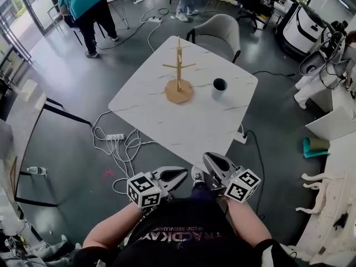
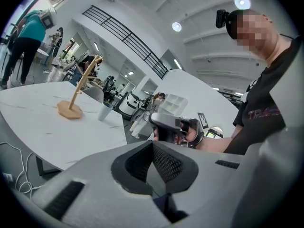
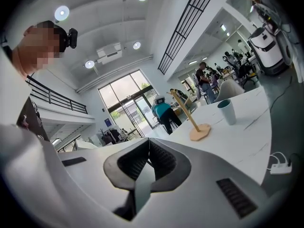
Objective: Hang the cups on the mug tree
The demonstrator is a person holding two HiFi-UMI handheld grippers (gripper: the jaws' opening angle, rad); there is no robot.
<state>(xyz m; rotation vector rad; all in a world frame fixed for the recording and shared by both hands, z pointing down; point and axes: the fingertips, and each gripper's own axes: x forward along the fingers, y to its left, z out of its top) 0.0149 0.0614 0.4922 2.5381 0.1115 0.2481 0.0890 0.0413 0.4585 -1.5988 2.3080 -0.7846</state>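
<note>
Cup [image 1: 219, 87] beside mug tree [image 1: 178, 77] — left gripper [image 1: 181, 173], right gripper [image 1: 209, 159] closed, empty.

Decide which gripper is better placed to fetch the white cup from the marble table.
Right, probably. The white, dark-lined cup stands right of the wooden mug tree, on the right gripper's side; the left gripper would cross over.

left tool [image 1: 179, 175] and right tool [image 1: 209, 159], jaws together

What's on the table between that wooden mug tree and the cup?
Nothing. In the head view, the table is bare between the mug tree and the cup.
</note>
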